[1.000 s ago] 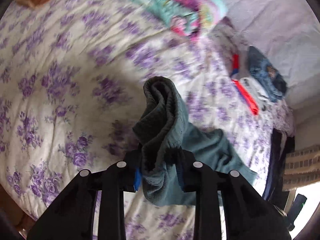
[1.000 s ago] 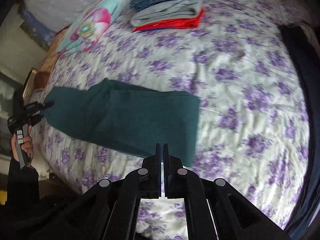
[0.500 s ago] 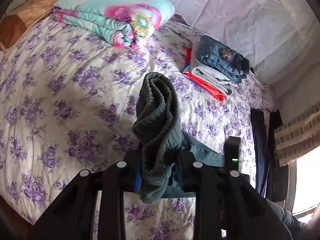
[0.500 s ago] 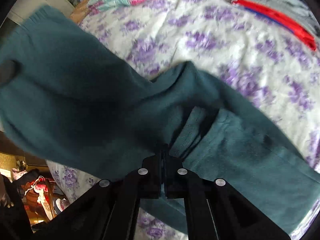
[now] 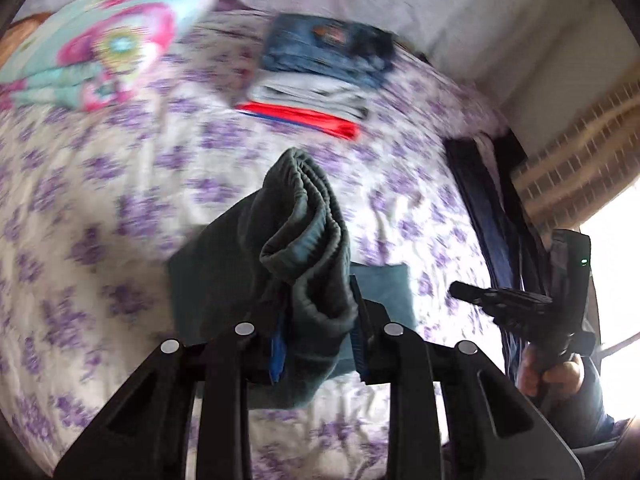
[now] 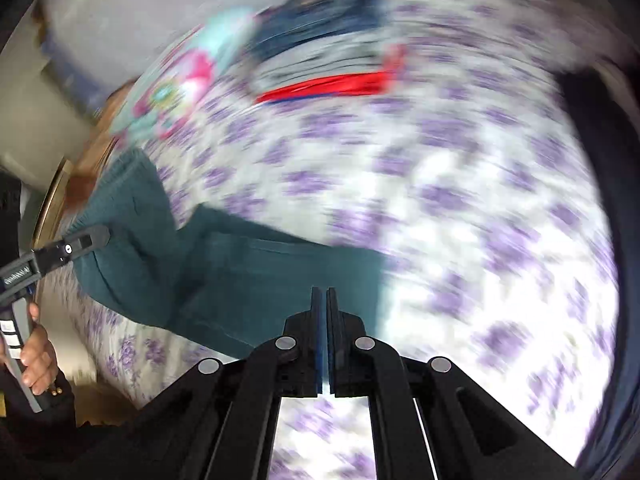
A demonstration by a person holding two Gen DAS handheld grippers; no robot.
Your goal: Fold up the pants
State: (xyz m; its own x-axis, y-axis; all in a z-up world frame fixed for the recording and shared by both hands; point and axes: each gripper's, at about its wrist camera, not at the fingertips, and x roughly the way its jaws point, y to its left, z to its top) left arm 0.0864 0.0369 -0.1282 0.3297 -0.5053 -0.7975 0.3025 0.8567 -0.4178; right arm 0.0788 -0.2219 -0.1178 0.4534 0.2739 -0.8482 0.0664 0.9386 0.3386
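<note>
Item 1: my left hand-held gripper [image 5: 316, 332], pinching a bunched edge of the teal pants [image 5: 304, 248], lifted above the bed [image 5: 120, 200]. Item 2: my right hand-held gripper [image 6: 323, 320], fingers pressed together, holding nothing. The rest of the pants [image 6: 240, 264] lay folded on the floral sheet. Farther: 1 stack of folded clothes [image 5: 320, 80], 1 flowered pillow [image 5: 100, 40].

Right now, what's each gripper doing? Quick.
Left gripper: shut on the bunched end of the teal pants.
Right gripper: shut, holding nothing; fingers together above the pants.
</note>
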